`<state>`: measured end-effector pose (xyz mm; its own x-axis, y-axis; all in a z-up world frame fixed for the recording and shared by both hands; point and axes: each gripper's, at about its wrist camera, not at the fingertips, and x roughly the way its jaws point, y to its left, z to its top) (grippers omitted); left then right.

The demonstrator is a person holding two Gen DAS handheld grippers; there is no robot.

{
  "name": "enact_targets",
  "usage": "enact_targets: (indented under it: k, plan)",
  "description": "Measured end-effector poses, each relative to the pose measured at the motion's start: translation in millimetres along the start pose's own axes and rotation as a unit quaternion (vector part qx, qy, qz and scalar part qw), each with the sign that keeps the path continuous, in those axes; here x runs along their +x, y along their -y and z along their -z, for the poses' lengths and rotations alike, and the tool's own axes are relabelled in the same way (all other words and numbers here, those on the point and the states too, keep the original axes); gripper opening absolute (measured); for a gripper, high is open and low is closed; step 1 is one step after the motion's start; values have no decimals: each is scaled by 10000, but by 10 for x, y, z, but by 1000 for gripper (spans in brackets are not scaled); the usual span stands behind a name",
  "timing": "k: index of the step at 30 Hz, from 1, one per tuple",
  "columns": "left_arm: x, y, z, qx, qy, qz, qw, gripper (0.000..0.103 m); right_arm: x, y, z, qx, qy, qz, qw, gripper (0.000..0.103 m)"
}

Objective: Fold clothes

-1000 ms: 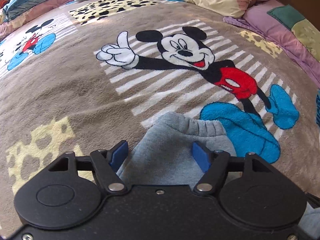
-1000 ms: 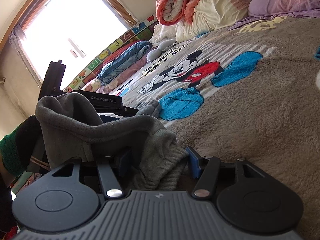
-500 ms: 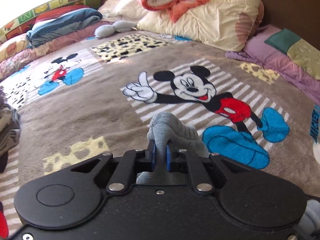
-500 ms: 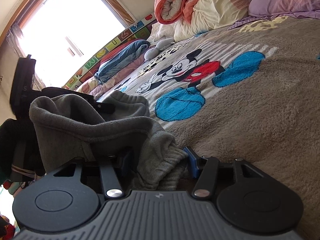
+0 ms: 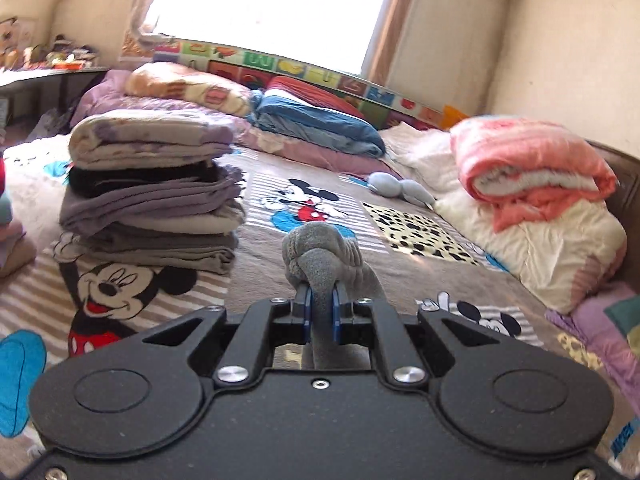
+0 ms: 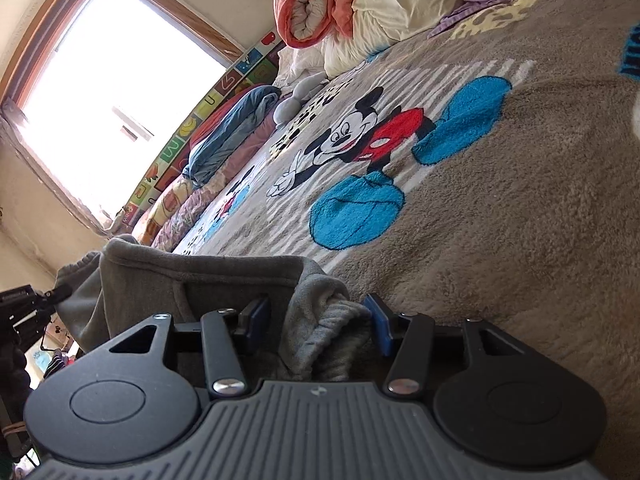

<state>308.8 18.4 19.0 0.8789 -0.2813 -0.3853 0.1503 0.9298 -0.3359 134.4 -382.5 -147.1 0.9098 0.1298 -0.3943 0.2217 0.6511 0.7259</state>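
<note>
Grey fleece garment, soft and ribbed at its cuff, is bunched between the blue pads of my left tongs, which are clamped tight on a fold of it and hold it above the brown cartoon-mouse blanket that covers the bed. A thick knot of the cloth stands up just past the pads.

The same grey fleece garment drapes across to my right tongs, where a ribbed, crumpled part lies between the blue pads. Those jaws stand apart and have just been closing on the cloth; the right pad looks just clear of the fabric, and whether the left pad touches it I cannot tell. At the left edge of the right wrist view the black body of my left tongs shows beside the stretched cloth.

To the left on the bed rises a stack of folded clothes in cream, black, purple and grey. A rolled pink-and-white quilt sits on cream bedding at the right, and a folded blue blanket lies under the bright window.
</note>
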Motion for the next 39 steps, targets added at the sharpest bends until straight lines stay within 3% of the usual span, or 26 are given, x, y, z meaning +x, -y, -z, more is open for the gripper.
enact_targets:
  k: [5, 7, 9, 11, 12, 13, 14, 15, 18, 21, 22, 23, 24, 26, 27, 32, 36, 39]
  plan:
    - [107, -647, 275, -1141, -53, -140, 9934, 7, 86, -29, 14, -127, -46, 45, 9999, 42]
    - [234, -860, 454, -1318, -425, -339, 9898, 7, 114, -43, 21, -192, -50, 60, 9998, 42]
    - [349, -1083, 662, -1593, -992, -506, 9809, 10, 136, -59, 29, -274, -43, 78, 9996, 41]
    - [370, -1224, 683, -2006, -1210, -353, 9715, 15, 155, -77, 39, -369, -25, 100, 9993, 42]
    - [371, -1284, 673, -2220, -1279, -242, 9663, 23, 164, -86, 44, -417, -17, 110, 9991, 43]
    - [386, -1273, 628, -2161, -1358, -175, 9667, 30, 172, -93, 47, -457, -12, 119, 9989, 43]
    - [409, -1224, 563, -1951, -1441, -133, 9700, 44, 176, -91, 33, -436, -44, 105, 9990, 44]
    - [428, -1179, 514, -1746, -1487, -150, 9732, 48, 181, -84, 9, -417, -104, 77, 9990, 44]
    - [494, -1166, 449, -1436, -1593, -367, 9760, 48, 201, -85, -71, -477, -358, 3, 9982, 44]
    - [580, -1205, 462, -1298, -1712, -276, 9763, 48, 224, -111, -136, -655, -644, -53, 9958, 44]
    - [601, -1193, 471, -1162, -1702, -208, 9783, 48, 229, -113, -140, -665, -686, -73, 9954, 44]
    - [622, -1182, 480, -1026, -1692, -139, 9801, 36, 234, -115, -143, -676, -728, -92, 9950, 44]
    - [634, -1184, 494, -986, -1702, -100, 9804, 28, 240, -117, -146, -686, -769, -111, 9946, 38]
    - [622, -1220, 504, -1114, -1630, 0, 9803, 23, 257, -141, -133, -711, -831, -162, 9939, 21]
    - [593, -1229, 488, -1179, -1532, 84, 9811, 20, 247, -181, -143, -794, -814, -162, 9934, 18]
    - [426, -1231, 375, -1437, -900, 509, 9842, 17, 195, -401, -341, -1109, -598, -232, 9918, 15]
    - [298, -1178, 312, -1576, -187, 647, 9852, 17, 255, -695, -689, -1573, -427, -286, 9862, 15]
    - [260, -1213, 284, -1817, 113, 508, 9820, 17, 363, -954, -984, -1990, -324, -294, 9790, 15]
